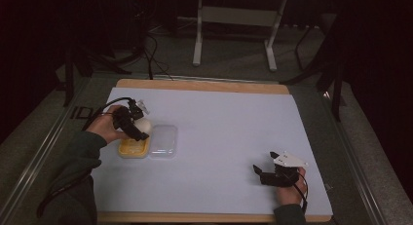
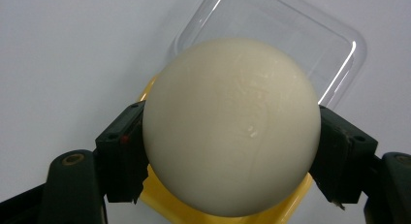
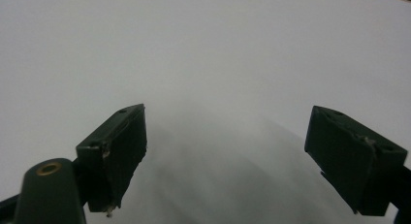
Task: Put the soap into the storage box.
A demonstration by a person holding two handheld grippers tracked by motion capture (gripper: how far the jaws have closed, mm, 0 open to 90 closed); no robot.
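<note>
Item 1: left claw (image 1: 141, 130), held in the person's left hand (image 1: 104, 130) at the left side of the counter (image 1: 234, 127). Its 2 jaws are closed against opposite sides of a cream-white ball (image 2: 231, 127), which sits between them. In the high view the ball (image 1: 143, 125) hangs over the far edge of item 3.

Item 2: right claw (image 1: 260, 172), held in the right hand (image 1: 291, 191) near the front right of the counter, well apart from the other items. In the right gripper view its 2 jaws stand wide apart with nothing between them, bare white sheet (image 3: 203, 64) beneath.

Item 3: yellow tray (image 1: 133, 148), square, shallow, resting on the sheet directly below the ball.

Item 4: clear lid (image 1: 163, 141), lying flat, just beside the yellow tray on its right, edges touching or nearly so.
</note>
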